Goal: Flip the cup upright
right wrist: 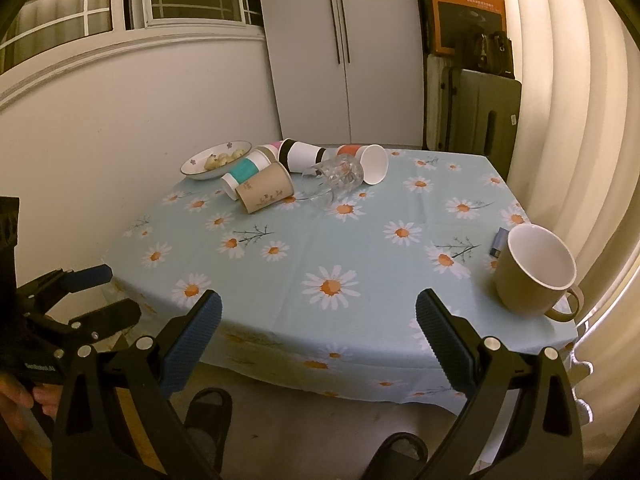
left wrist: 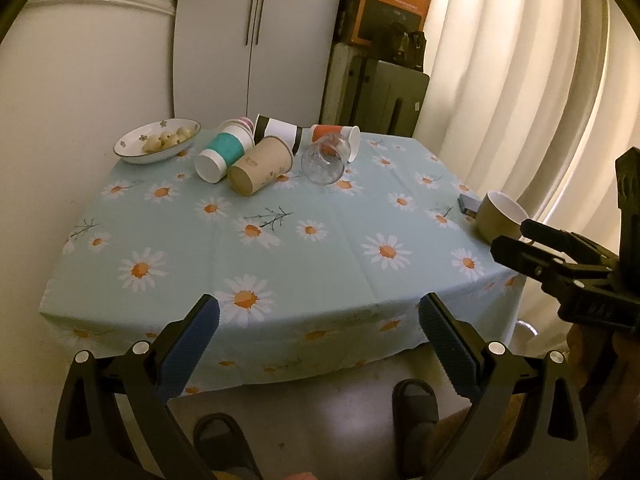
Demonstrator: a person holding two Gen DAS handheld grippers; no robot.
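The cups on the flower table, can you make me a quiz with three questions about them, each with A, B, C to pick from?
1. Where is the tan mug?
A. In the cup pile
B. Alone near the table's right edge
C. Inside the bowl

2. What colour band does the white cup nearest the bowl have?
A. Teal
B. Purple
C. Yellow

3. How is the clear glass sitting?
A. Standing upright
B. Held by jaws
C. Tipped on its side

Answers:
1. B, it stands apart from the pile, by a small dark box.
2. A, a teal band wraps its middle.
3. C, it lies tipped against the other cups, and both the left gripper and right gripper are open and empty.
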